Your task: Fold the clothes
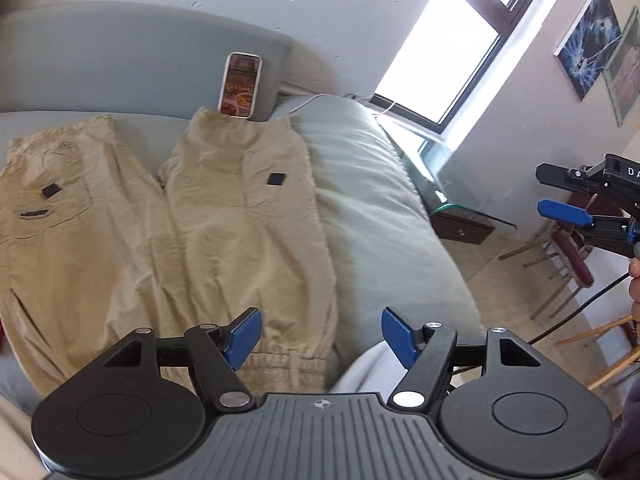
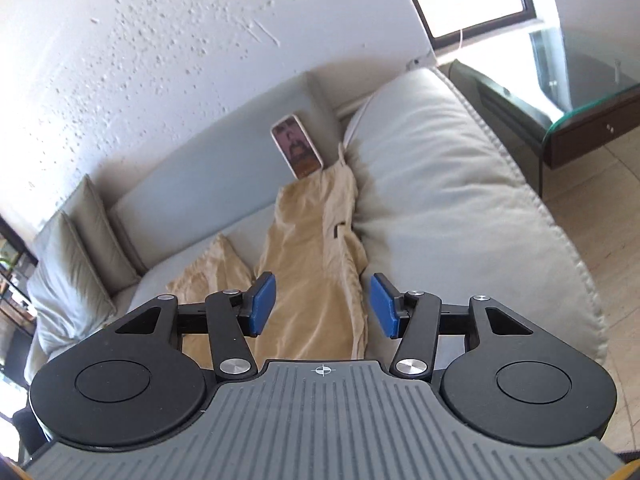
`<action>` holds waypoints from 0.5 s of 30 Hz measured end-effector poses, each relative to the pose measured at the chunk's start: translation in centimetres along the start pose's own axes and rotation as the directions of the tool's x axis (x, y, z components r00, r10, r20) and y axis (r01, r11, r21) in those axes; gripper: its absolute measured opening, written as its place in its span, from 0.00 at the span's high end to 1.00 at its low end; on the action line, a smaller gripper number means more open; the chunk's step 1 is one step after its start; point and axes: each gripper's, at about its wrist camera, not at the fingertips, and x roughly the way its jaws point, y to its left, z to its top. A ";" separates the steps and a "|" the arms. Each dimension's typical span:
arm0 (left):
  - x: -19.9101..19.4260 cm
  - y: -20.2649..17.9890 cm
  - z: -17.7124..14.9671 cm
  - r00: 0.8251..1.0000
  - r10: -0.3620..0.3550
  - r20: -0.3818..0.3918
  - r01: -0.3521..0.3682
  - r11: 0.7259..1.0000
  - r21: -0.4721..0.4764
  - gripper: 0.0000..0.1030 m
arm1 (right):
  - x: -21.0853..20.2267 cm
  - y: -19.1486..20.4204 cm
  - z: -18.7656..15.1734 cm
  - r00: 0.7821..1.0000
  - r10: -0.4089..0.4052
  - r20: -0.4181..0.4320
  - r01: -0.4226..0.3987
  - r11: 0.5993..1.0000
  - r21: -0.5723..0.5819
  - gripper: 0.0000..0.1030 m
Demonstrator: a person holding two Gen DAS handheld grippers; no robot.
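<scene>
Both grippers parted and empty above the khaki trousers (image 1: 224, 220).

Trousers running lengthwise away toward the phone (image 1: 240, 85); cuff just under left gripper (image 1: 322, 338), nearer than right gripper (image 2: 323, 305).

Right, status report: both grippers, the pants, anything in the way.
Left gripper open, empty, over the cuff end. Right gripper open, empty. Khaki pants spread flat on the sofa, unfolded. Phone propped against the backrest at the far end.
</scene>
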 end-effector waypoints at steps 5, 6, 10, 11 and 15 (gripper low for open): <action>2.4 -1.5 1.1 1.000 0.012 -0.002 -0.012 1.000 0.028 0.26 | -3.5 1.8 3.3 0.999 -0.013 0.047 0.021 0.987 -0.157 0.28; 3.5 -1.5 0.9 0.998 0.056 0.006 -0.056 0.998 0.028 0.26 | -4.0 2.0 3.9 0.998 -0.016 0.053 0.026 0.982 -0.187 0.25; 8.3 -0.9 -0.2 0.981 0.192 -0.015 -0.192 0.981 0.023 0.29 | 2.7 1.3 3.9 0.994 -0.086 -0.068 0.065 0.961 -0.269 0.25; 9.4 -0.7 -0.5 0.977 0.212 -0.026 -0.212 0.977 0.030 0.29 | 4.9 0.8 3.4 0.990 -0.108 -0.095 0.077 0.956 -0.282 0.25; 12.0 -0.5 -1.1 0.970 0.242 -0.012 -0.239 0.965 0.106 0.29 | 13.5 -1.1 1.7 0.961 -0.194 -0.198 0.120 0.934 -0.335 0.25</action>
